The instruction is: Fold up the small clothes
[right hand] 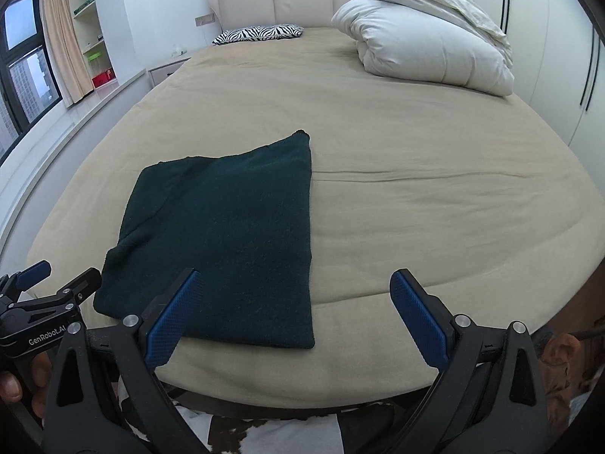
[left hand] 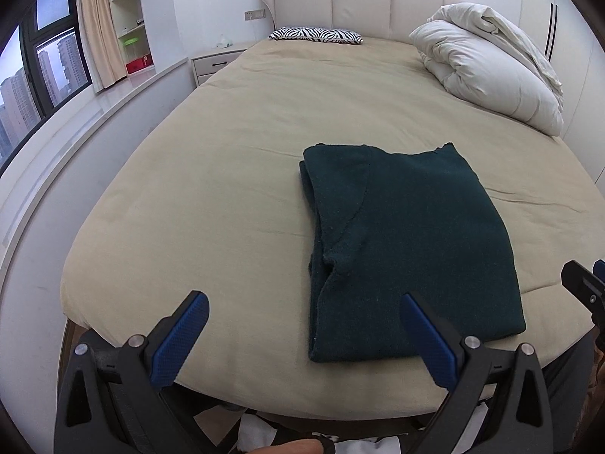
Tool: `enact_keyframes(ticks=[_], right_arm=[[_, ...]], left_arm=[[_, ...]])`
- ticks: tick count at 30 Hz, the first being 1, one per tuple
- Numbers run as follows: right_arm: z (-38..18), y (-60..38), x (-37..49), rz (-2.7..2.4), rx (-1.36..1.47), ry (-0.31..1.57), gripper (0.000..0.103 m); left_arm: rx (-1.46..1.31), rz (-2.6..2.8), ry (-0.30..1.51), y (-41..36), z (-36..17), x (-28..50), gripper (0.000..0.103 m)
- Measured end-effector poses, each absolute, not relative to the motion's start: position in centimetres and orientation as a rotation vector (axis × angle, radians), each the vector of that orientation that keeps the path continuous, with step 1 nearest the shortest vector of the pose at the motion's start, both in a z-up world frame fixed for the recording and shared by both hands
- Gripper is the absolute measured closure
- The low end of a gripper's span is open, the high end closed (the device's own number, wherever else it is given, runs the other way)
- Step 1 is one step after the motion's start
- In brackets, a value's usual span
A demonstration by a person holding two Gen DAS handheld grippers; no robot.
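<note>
Fingers on both of my grippers are spread wide apart with nothing between them: the left gripper hangs over the near edge of the bed, its right blue pad overlapping the near hem of the garment in the left wrist view, though I cannot tell whether it touches the cloth. I see the right gripper hanging over the same near edge, its left pad in front of the garment's near edge and its right pad over bare sheet. A dark green sweater lies folded into a flat rectangle on the tan sheet, close to the near edge of the bed. At the far right a white duvet is bundled up, and a zebra-print pillow sits against the cream headboard. At far left I see a nightstand beside the bed.
</note>
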State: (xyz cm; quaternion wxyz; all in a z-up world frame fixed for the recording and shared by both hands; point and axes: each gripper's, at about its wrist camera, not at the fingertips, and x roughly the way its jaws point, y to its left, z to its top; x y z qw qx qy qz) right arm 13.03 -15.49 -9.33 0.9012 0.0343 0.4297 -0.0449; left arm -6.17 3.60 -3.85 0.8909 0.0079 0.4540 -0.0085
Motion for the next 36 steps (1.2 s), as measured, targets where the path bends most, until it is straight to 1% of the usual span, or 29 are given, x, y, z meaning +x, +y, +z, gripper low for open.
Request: enact_keyframes(ticks=[36], right_arm=[[-9.69,-15.12,13.35,-0.092,0.076,0.904,0.002]], left_arm=[[0.008,-0.012,0.941,3.98,-3.7,-5.99,0.0]])
